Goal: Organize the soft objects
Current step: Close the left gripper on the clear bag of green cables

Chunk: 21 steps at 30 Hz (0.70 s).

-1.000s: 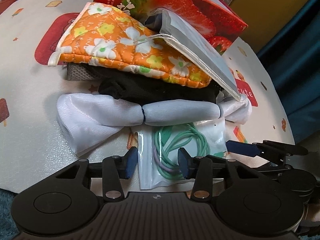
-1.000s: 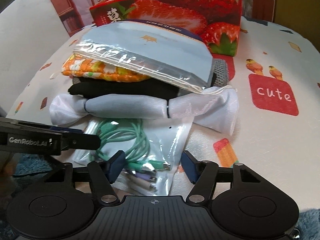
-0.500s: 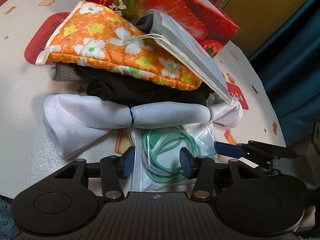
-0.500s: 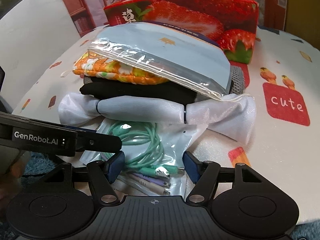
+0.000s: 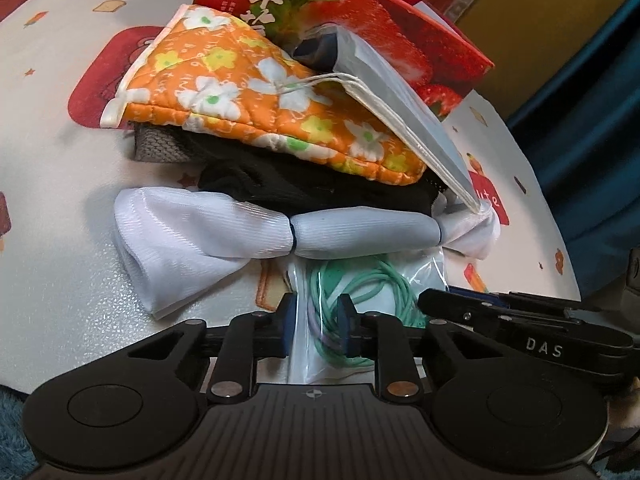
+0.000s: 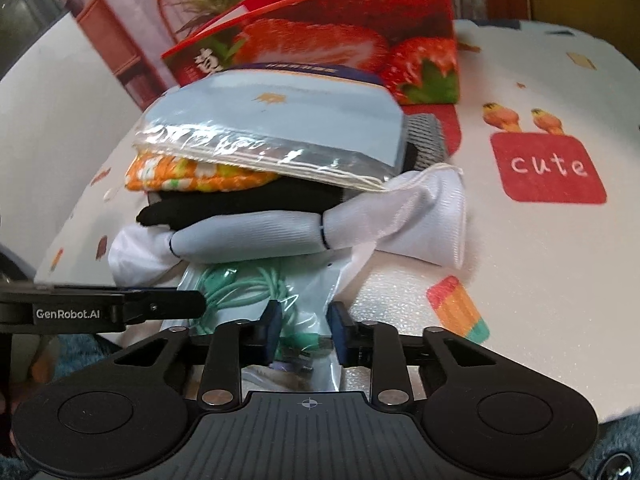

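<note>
1. Cable bag (image 5: 362, 300) lies at the near edge of the tabletop (image 5: 60, 240), partly under the pile of soft things (image 5: 280, 168).
2. Both grippers, left gripper (image 5: 318, 322) and right gripper (image 6: 303, 330), were wider a moment ago; now their fingers are closing on the bag.
3. It seems ready to be pulled out.

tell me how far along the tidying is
Done: the orange floral pad, black cloth and white cloth sit stacked before the strawberry box. In hand: both the left claw and right claw are closing on the bag of green cables. Left: pulling that bag out from under the pile.
</note>
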{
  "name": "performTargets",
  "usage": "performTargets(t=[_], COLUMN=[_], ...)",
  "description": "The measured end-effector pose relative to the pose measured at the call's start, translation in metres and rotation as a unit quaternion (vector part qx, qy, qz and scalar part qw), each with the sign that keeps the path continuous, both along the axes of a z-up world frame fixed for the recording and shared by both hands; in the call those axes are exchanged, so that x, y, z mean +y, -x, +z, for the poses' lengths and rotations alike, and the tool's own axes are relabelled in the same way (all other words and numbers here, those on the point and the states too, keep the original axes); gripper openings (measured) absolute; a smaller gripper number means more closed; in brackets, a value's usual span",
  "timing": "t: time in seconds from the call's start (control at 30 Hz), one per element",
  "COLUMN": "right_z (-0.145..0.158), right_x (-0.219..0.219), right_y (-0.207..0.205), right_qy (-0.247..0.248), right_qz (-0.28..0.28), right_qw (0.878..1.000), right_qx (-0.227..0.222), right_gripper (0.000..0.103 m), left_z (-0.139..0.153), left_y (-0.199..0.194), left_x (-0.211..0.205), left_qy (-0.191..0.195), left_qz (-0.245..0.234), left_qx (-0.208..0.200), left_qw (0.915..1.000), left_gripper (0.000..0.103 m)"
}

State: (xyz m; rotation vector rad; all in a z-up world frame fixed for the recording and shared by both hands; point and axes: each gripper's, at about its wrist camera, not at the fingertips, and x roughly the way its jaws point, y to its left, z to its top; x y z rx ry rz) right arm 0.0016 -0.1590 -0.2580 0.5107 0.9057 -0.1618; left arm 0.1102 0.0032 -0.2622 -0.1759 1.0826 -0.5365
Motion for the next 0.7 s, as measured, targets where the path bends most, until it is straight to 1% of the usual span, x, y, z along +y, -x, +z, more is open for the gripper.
performTargets(t=[0.07,0.1,0.23,0.33,0.4,0.47,0.5,0.7], right_z=[0.001,0.001,0.005,0.007,0.007,0.009,0.011,0.023], right_x=[0.002,0.002,0.003,0.004,0.003,0.003,0.005,0.008], right_y=[0.000,0.000,0.002,0.002,0.003,0.003,0.004,0.009], right_qy=[0.009,0.012,0.020,0.020,0.016,0.011,0.015,0.025], right_qz=[-0.002,-0.003,-0.006,-0.002,-0.004,-0.003,0.000,0.001], right_qw=[1.000,1.000,1.000,1.000,1.000,1.000,1.000,0.999], right_qx=[0.003,0.003,-0.002,-0.004,-0.006,-0.010,-0.012,-0.026], right_gripper=[0.016,0.016,0.007,0.006,0.006,0.005,0.005,0.003], left_z=[0.001,0.001,0.003,0.002,0.004,0.009,0.011,0.010], left_y=[0.001,0.002,0.002,0.000,0.002,0.006,0.007,0.006], left_x=[-0.001,-0.001,-0.004,-0.004,-0.006,-0.008,-0.009,-0.006], left_qy=[0.002,-0.001,-0.013,-0.012,-0.019,-0.034,-0.037,-0.018], left_qz=[-0.003,-0.004,-0.010,-0.009,-0.008,-0.010,-0.013,-0.017], left_qx=[-0.003,-0.005,-0.007,-0.004,-0.011,-0.029,-0.033,-0.021], left_qw=[1.0000,1.0000,0.9998,0.9999,0.9997,0.9990,0.9987,0.9995], left_gripper=[0.017,0.017,0.017,0.017,0.015,0.004,0.003,0.003])
